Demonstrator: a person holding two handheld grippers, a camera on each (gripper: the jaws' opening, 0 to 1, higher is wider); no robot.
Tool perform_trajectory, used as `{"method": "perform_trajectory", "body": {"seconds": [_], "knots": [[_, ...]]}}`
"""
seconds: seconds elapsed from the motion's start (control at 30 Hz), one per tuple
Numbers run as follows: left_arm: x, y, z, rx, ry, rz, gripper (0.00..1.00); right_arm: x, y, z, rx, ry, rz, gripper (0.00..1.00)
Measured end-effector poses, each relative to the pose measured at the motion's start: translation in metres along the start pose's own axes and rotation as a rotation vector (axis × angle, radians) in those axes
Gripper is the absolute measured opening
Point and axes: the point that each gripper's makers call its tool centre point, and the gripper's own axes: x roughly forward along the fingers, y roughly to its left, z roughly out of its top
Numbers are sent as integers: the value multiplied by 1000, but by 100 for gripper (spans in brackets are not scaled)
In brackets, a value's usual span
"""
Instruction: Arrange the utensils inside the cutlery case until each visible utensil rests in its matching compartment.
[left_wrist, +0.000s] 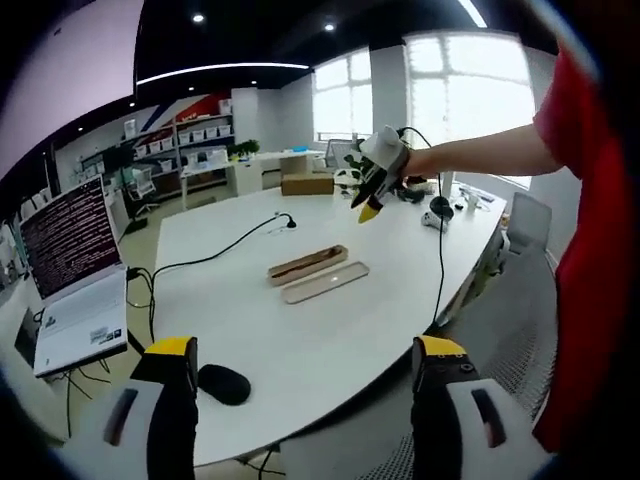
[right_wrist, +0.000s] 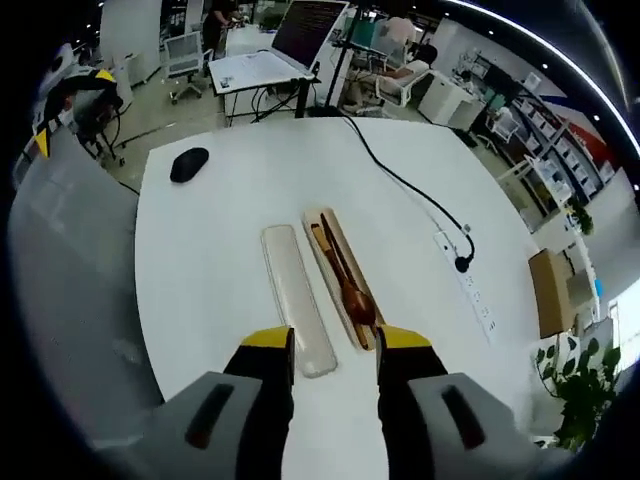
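In the left gripper view the contents of the open wooden cutlery case (left_wrist: 307, 265) on the white counter (left_wrist: 300, 340) are too small to tell, and the text on the laptop screen (left_wrist: 68, 235) is unreadable. In the right gripper view the right claw (right_wrist: 335, 345) covers the near ends of the case and of the pale flat lid (right_wrist: 296, 305). The brown wooden utensils (right_wrist: 345, 278) overlap, so their number is unclear.

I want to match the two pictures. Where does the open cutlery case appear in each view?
Left gripper view: cutlery case at centre, on the white table, lid just below it.
Right gripper view: case at centre, above the jaws, lid left of it.
Shared landmark: black mouse.
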Motion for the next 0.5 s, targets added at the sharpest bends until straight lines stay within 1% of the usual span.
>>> {"method": "perform_trajectory", "body": {"seconds": [0.03,0.13,0.2,0.3,0.4,0.5], "knots": [[0,0,0,1,-1,0,92,-3,1,2,14,-20,-17,31],[2,3,1,-8,-10,-3,93,-8,4,2,31,-37,-33,32],[4,3,4,-24,-27,-15,93,-11,7,1,58,-51,-49,35],[7,5,7,-27,-35,-16,93,-16,12,-2,94,-74,-61,38],[12,8,7,4,-32,-22,92,-22,22,-2,116,-104,-63,38],[16,11,9,12,-40,-31,92,-29,27,-1,151,-134,-73,38]]}}
